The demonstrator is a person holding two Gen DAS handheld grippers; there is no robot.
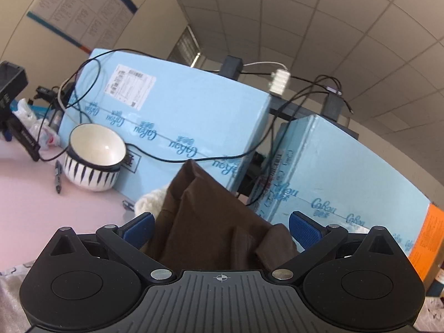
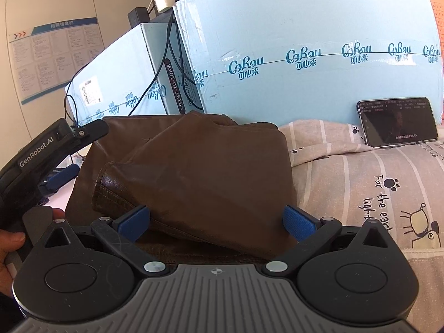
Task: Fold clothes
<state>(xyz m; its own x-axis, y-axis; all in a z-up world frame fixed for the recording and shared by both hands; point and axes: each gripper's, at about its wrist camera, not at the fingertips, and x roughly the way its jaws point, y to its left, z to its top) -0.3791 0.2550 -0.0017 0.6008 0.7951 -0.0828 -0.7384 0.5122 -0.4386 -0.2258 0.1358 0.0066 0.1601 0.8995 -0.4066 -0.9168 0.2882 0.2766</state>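
Note:
A dark brown garment (image 2: 194, 166) lies folded in a thick bundle on a striped grey cloth (image 2: 360, 183). My right gripper (image 2: 217, 223) is open, its blue pads either side of the garment's near edge. In the left wrist view the brown garment (image 1: 211, 222) rises between the wide-apart blue pads of my left gripper (image 1: 222, 229), which is open. The left gripper also shows in the right wrist view (image 2: 59, 176) at the garment's left side.
Large light-blue cartons (image 2: 305, 55) (image 1: 177, 122) stand right behind the garment, with black cables over them. A phone (image 2: 398, 122) leans on a carton at right. A striped white bowl (image 1: 94, 158), a pen (image 1: 57, 176) and a white knit item (image 1: 151, 201) lie on the pink table (image 1: 41, 208).

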